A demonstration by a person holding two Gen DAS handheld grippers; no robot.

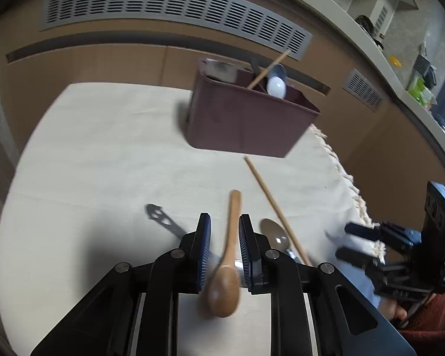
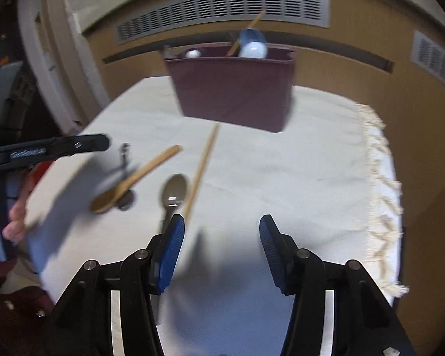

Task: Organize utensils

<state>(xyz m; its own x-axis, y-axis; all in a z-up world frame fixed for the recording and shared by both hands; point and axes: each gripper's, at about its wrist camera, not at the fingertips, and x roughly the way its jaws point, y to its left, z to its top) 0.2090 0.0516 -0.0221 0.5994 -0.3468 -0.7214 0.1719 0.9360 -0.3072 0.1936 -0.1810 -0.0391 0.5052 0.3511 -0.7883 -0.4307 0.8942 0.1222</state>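
**Two handheld grippers over scattered utensils on a cloth-covered table**

The left gripper (image 1: 224, 231) has its blue-padded fingers (image 1: 204, 234) a narrow way apart, one on each side of the handle of a wooden spoon (image 1: 227, 270). The frame is blurred, so whether the pads touch the handle cannot be told. The spoon lies on a cream tablecloth (image 1: 103, 154), bowl near, handle pointing far.

Just right of it lie a metal spoon (image 1: 274, 235) and a single wooden chopstick (image 1: 277, 212), which slants away toward a dark maroon utensil caddy (image 1: 246, 121) at the far side of the table. A dark utensil handle (image 1: 163, 221) lies to the left.

The caddy already holds another chopstick (image 1: 268, 71), leaning, and a white spoon (image 1: 276, 86) with a blue one behind it.

The right gripper (image 2: 222, 230) hangs with its fingers spread wide, holding nothing, over bare cloth near the fringed right edge (image 2: 382, 184).
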